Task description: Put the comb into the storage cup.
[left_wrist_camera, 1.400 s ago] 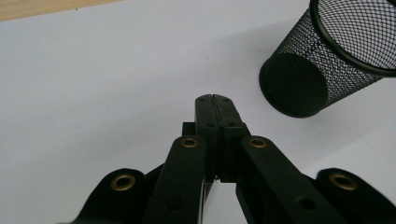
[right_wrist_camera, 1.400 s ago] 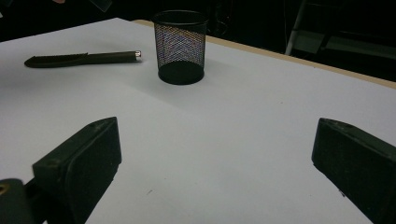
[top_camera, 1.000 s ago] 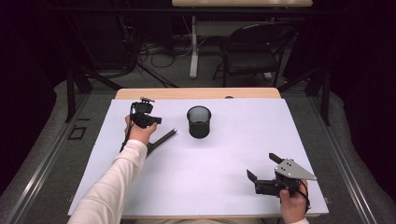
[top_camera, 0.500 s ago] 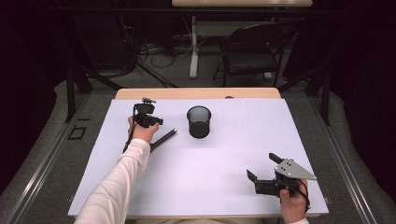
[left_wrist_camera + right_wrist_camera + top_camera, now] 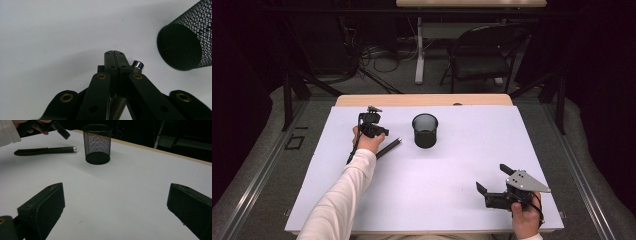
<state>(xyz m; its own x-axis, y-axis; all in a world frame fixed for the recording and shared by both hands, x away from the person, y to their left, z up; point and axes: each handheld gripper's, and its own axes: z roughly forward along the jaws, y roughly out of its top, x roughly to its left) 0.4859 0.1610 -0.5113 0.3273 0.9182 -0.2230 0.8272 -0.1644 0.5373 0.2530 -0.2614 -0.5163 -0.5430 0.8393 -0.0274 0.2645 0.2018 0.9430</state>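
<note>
A black pen with a silver tip lies on the white table cover, left of a black mesh cup that stands upright. My left gripper hovers just above the pen with its jaws pressed together and nothing between them. In the left gripper view its closed tips sit over the pen's silver end, with the cup to the right. My right gripper rests open near the front right. Its own view looks across at the cup and pen.
The white cover spans most of the table, with a wooden strip at the far edge. Beyond it stand a dark chair and cables on the floor.
The left hand and its gripper have shifted slightly over the pen. The pen, cup and right gripper have stayed put.
</note>
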